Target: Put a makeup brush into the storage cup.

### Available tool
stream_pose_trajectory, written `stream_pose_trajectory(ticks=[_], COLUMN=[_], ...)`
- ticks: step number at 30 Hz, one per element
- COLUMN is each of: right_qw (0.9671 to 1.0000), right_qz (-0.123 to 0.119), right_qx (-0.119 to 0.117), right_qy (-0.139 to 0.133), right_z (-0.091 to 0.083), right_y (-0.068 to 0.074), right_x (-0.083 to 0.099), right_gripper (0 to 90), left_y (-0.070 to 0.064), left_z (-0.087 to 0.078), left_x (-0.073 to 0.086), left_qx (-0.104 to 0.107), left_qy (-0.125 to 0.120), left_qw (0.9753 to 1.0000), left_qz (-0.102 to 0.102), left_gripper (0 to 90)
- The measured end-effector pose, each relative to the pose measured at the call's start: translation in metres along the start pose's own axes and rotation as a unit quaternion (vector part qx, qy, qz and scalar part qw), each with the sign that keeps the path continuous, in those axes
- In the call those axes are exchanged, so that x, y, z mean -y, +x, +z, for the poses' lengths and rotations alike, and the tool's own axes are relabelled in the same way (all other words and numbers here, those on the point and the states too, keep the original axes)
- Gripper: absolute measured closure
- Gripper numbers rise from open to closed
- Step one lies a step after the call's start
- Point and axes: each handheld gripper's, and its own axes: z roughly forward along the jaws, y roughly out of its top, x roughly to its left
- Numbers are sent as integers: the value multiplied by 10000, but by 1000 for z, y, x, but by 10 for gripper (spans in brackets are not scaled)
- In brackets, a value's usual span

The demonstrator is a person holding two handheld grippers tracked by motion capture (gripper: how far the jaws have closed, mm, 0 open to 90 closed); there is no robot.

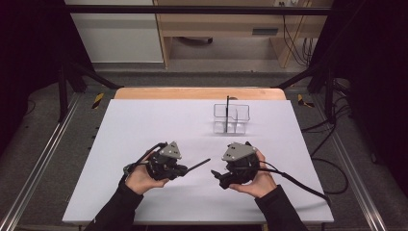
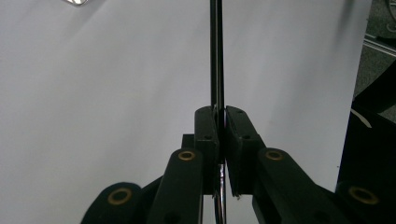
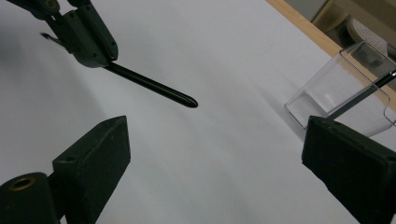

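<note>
High view: a white counter bears a clear holder at 12 o'clock, one pen standing inside. Left gripper view: left tongs clamp a black pen near its end for passing. Right gripper view: right tongs gape wide, the pen's tip at 11 o'clock.

Setting: a lab recording station. A white table top on a wooden bench sits inside a black metal frame, with dark curtains at both sides and metal rails on the grey floor. Loose cables trail over the floor; plain wooden furniture stands behind.
</note>
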Motion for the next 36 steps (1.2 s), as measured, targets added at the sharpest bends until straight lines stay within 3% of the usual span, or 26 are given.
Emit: stream_pose_trajectory(ticks=[7,21,36], right_qw=[9989,9956,9884], right_qz=[-370,-843,-1401], right_qx=[-136,-240,-376], right_qy=[245,340,455], right_z=[0,-1,5], right_y=[6,13,23], right_x=[-6,-14,-19], right_gripper=[85,99,121], left_y=[1,-2,-7], left_z=[0,2,1], left_x=[-4,-15,-25], left_qx=[67,237,366], left_qy=[12,61,31], left_qw=[10000,9996,9991], left_qz=[38,166,222], left_gripper=[834,834,834])
